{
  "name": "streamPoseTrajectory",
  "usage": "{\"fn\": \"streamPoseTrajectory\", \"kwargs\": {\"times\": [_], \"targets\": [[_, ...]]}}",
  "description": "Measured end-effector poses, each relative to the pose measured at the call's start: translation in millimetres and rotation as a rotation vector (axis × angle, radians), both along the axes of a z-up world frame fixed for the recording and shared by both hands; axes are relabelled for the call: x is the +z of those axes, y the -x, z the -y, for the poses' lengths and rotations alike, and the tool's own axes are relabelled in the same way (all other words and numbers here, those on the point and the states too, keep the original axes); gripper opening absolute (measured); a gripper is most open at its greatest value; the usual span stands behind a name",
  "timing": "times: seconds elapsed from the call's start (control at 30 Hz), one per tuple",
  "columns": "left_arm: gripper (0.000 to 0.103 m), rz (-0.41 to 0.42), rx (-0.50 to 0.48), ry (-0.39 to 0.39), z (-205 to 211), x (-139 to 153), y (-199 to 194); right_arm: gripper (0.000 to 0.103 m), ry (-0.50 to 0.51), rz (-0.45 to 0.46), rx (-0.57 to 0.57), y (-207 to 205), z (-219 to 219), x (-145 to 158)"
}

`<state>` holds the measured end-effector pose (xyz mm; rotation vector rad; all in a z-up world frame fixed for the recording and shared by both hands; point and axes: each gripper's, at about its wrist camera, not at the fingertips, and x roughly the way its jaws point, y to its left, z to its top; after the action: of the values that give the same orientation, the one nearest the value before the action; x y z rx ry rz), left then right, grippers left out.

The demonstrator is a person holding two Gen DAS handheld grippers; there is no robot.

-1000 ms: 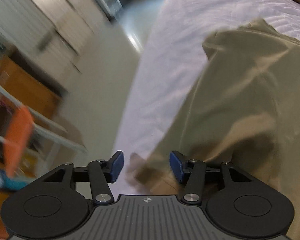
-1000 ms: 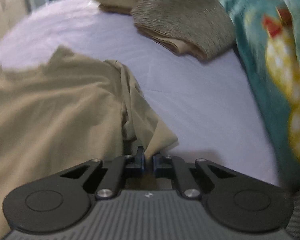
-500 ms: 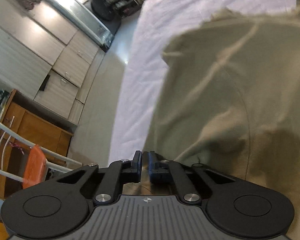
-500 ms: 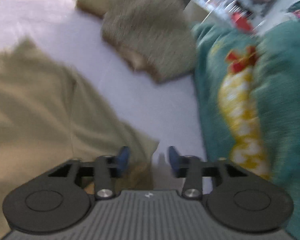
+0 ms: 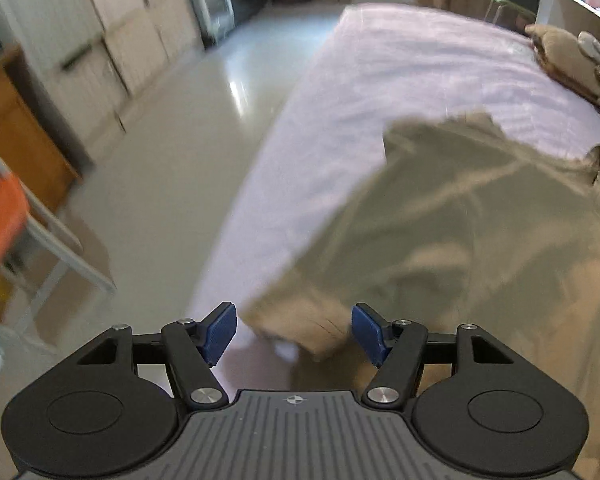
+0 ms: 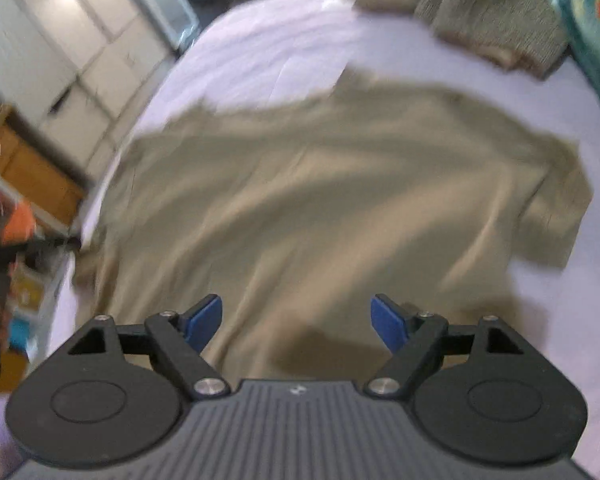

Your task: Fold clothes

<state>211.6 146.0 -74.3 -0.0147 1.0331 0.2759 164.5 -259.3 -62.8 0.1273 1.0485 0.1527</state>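
Left gripper jaws stand wide apart, straddling without gripping a sleeve cuff of the khaki shirt, while right gripper jaws, equally spread and empty, hover over the shirt lying spread across the lilac bedsheet.

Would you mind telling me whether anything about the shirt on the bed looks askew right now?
The khaki shirt lies rumpled, with wavy creases across its body, and its sleeve sticks out unfolded on the lilac sheet. Otherwise nothing stands out.
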Motion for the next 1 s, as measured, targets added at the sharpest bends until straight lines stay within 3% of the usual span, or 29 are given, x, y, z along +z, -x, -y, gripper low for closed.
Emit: {"fn": "streamPoseTrajectory", "kwargs": {"times": [0.27, 0.37, 0.43, 0.53, 0.6, 0.77, 0.87, 1.0], "targets": [[0.065, 0.046, 0.055, -0.008, 13, -15, 9, 0.087, -0.068, -0.130, 0.042, 45, -34, -42], [0.047, 0.061, 0.011, -0.025, 21, -14, 10, 0.101, -0.062, -0.120, 0.067, 53, -43, -46], [0.026, 0.061, -0.039, -0.046, 31, -14, 8, 0.103, -0.003, -0.112, 0.104, 56, -55, -48], [0.010, 0.062, -0.087, -0.103, 42, -13, 7, 0.103, 0.131, -0.108, 0.177, 62, -77, -52], [0.008, 0.072, -0.094, -0.109, 40, -12, 8, 0.103, 0.185, -0.103, 0.201, 65, -85, -54], [0.006, 0.080, -0.076, -0.143, 11, -1, 5, 0.103, 0.159, -0.104, 0.203, 65, -80, -53], [0.007, 0.030, -0.104, -0.234, 2, -7, -6, 0.103, 0.166, -0.111, 0.207, 65, -81, -51], [0.010, 0.009, -0.123, -0.251, -1, -7, -13, 0.103, 0.171, -0.120, 0.208, 66, -80, -49]]}}
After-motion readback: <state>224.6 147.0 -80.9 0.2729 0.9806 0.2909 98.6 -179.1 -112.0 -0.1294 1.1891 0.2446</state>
